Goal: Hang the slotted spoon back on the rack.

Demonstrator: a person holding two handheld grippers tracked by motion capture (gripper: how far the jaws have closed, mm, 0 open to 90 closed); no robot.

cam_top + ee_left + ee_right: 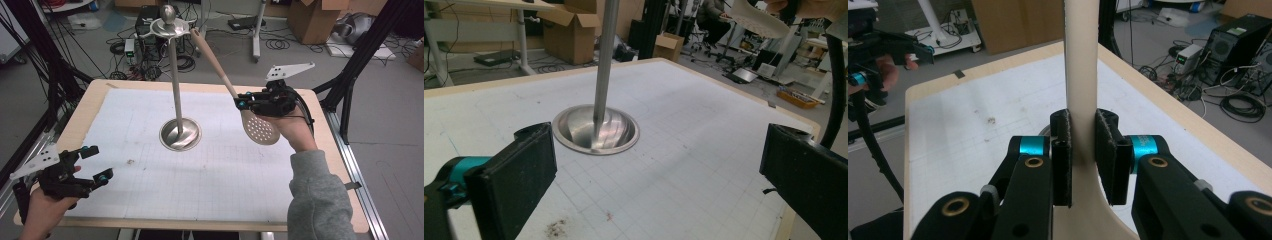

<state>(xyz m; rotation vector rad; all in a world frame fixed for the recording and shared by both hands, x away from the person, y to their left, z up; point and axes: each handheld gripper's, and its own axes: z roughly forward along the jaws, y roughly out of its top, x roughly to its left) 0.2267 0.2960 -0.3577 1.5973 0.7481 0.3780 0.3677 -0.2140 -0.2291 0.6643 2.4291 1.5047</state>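
Observation:
A metal stand (176, 85) rises from a round dished base (180, 134) in the middle of the white mat, with a hooked crown and ball at its top (167, 24). A beige slotted spoon (261, 128) hangs in the air to the right of it, handle slanting up-left so its tip (196, 34) is beside the crown. My right gripper (243, 102) is shut on the handle just above the bowl; its pads (1063, 155) squeeze the handle (1081, 65). My left gripper (97, 162) rests open near the mat's front left corner, nothing between its jaws, facing the base (595, 131).
White gridded mat (210, 170) covers the wooden table (87, 107). A small dark stain (131, 161) marks the mat near the left gripper. Black frame legs stand at both sides. Cables, a computer case and cardboard boxes lie on the floor behind the table.

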